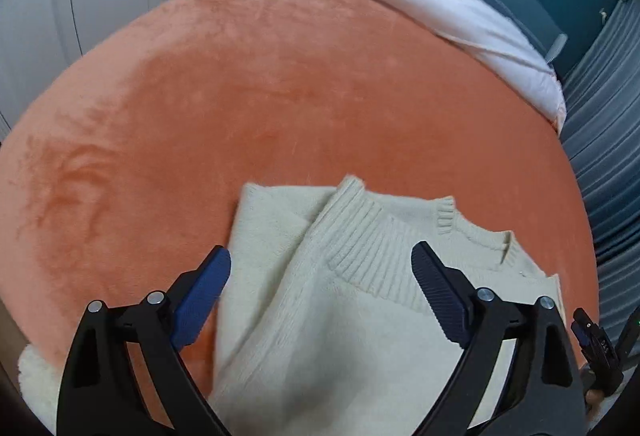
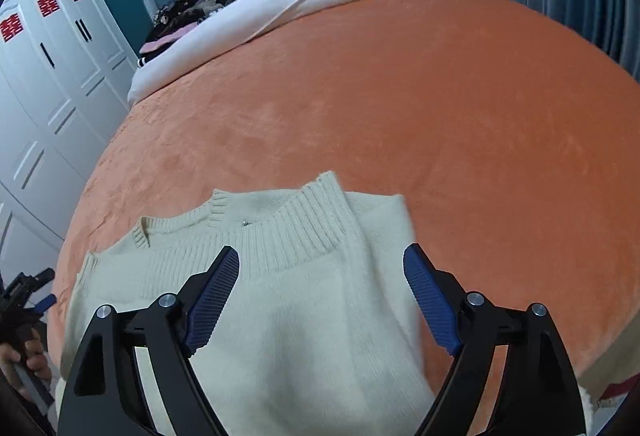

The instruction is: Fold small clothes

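Left sleeve: folded in across the chest of the cream sweater (image 1: 320, 316), its ribbed cuff (image 1: 360, 236) lying near the neckline.
Right sleeve: also folded in, its ribbed cuff (image 2: 304, 232) crossing the chest just below the collar.
Still to do: judging by how it lies, the body has not yet been folded up; the hem is out of view.
Where it lies: flat on the orange blanket (image 1: 280, 96) of the bed, at the near edge.
Left gripper (image 1: 320, 296): wide apart and empty, above the sweater's left part; one pad shows over the blanket, the other over the knit.
Right gripper (image 2: 322, 300): wide apart and empty, above the sweater's right part, the folded sleeve between the jaws but not pinched.
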{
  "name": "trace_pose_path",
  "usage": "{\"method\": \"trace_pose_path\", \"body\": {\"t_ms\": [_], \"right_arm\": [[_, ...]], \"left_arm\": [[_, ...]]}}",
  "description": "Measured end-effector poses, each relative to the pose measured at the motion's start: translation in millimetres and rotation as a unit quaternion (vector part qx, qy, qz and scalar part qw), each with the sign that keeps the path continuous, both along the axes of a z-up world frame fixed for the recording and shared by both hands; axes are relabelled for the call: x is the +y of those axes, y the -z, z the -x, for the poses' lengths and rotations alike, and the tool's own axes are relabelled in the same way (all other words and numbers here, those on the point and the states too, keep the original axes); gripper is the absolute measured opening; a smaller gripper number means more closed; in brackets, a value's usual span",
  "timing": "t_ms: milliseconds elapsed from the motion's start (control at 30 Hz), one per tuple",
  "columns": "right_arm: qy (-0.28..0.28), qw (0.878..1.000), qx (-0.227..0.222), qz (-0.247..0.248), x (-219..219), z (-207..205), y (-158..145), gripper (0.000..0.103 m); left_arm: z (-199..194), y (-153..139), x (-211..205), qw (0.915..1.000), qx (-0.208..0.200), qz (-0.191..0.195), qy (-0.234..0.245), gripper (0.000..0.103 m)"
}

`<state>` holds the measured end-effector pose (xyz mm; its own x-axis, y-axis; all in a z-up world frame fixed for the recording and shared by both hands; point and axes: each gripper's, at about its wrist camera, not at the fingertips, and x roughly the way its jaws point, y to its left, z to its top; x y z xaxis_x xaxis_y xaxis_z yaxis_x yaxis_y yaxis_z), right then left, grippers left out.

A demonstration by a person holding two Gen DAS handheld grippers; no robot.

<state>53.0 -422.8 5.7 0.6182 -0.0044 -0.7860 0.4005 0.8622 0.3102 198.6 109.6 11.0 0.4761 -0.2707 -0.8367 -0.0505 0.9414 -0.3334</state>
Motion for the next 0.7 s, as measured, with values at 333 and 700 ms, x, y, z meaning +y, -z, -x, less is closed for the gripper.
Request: {"method": "trace_pose_path", "body": {"t_ms": [333,700], "right_arm": [[0.017,0.998,-0.035,-0.050,-32,-38,5,0.008],[-0.036,0.997,-0.067,-0.029,54,-22,-35,0.024]], "left_arm": [[-36,18,-10,0.9979,0.042,-0.045,0.021,0.010],[45,-44,-22,0.9971,-0.075,-0.012,-0.002,0.039]]}}
